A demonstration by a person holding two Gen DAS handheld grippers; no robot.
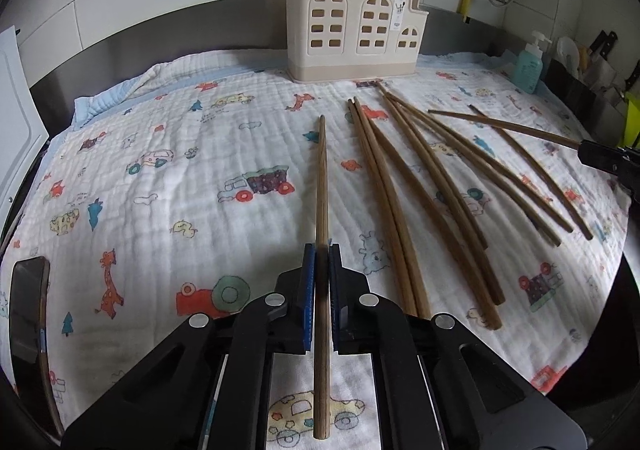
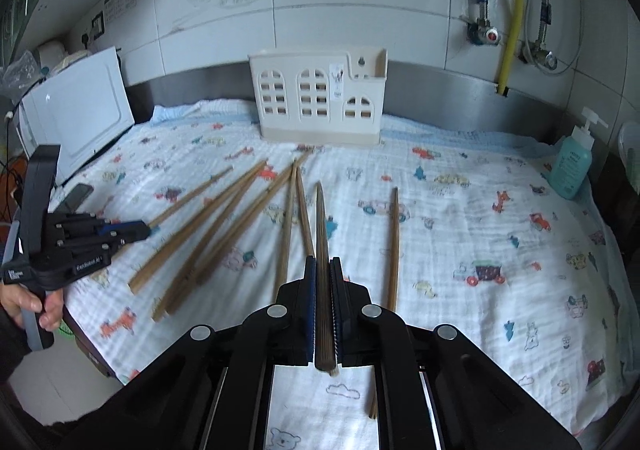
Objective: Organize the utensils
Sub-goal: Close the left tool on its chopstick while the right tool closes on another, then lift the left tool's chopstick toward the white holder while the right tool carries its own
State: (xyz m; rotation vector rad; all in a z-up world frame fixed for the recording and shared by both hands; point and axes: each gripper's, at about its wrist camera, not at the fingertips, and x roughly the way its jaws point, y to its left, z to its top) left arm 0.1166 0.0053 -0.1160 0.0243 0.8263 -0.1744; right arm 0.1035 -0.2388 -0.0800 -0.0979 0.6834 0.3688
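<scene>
My left gripper point(image 1: 320, 250) is shut on a brown wooden chopstick point(image 1: 322, 186) that points toward the beige utensil holder point(image 1: 352, 30) at the back. My right gripper point(image 2: 322, 264) is shut on another chopstick point(image 2: 322, 226), also pointing toward the holder point(image 2: 320, 98). Several loose chopsticks point(image 1: 420, 186) lie fanned on the printed cloth point(image 1: 160, 178) between the two grippers. The left gripper shows at the left of the right wrist view point(image 2: 146, 229); the right gripper's tip shows at the right of the left wrist view point(image 1: 588, 152). The holder's inside is hidden.
A teal soap pump bottle point(image 2: 572, 162) stands at the right back. A white board point(image 2: 80, 118) leans at the left. A dark phone point(image 1: 28, 314) lies at the cloth's left edge. Pipes and valves point(image 2: 508, 34) run down the tiled wall.
</scene>
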